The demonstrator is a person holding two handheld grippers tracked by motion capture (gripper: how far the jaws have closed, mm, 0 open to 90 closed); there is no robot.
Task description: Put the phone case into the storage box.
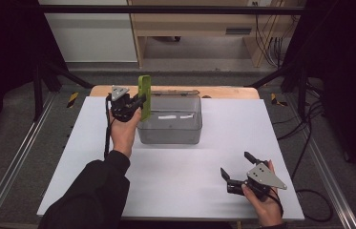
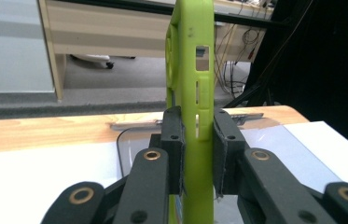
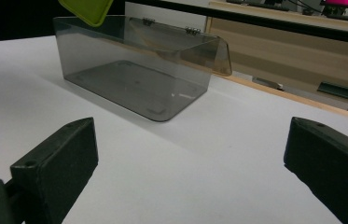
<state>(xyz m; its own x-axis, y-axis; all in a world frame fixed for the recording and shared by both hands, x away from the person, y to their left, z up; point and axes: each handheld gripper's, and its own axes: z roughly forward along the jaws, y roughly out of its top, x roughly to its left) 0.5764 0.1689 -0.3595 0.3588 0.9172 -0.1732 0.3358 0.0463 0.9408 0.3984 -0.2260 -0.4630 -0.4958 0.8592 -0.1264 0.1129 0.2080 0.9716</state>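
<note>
The lime-green phone case [image 2: 192, 84], rubbery with side cut-outs, stands upright, clamped in the left tool [image 1: 140, 101] above the left edge of the smoky clear box [image 1: 170, 126]; the right tool [image 1: 235, 167] gapes empty over the white worktop [image 1: 185, 181]; wooden furniture behind

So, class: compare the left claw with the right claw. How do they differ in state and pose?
The left claw is shut on the green phone case, held upright; the right claw is open with nothing between its jaws.
The left claw is raised at the left end of the clear box; the right claw sits low over the white table, apart from the box.
Both are black, two-jawed and hand-held.
</note>
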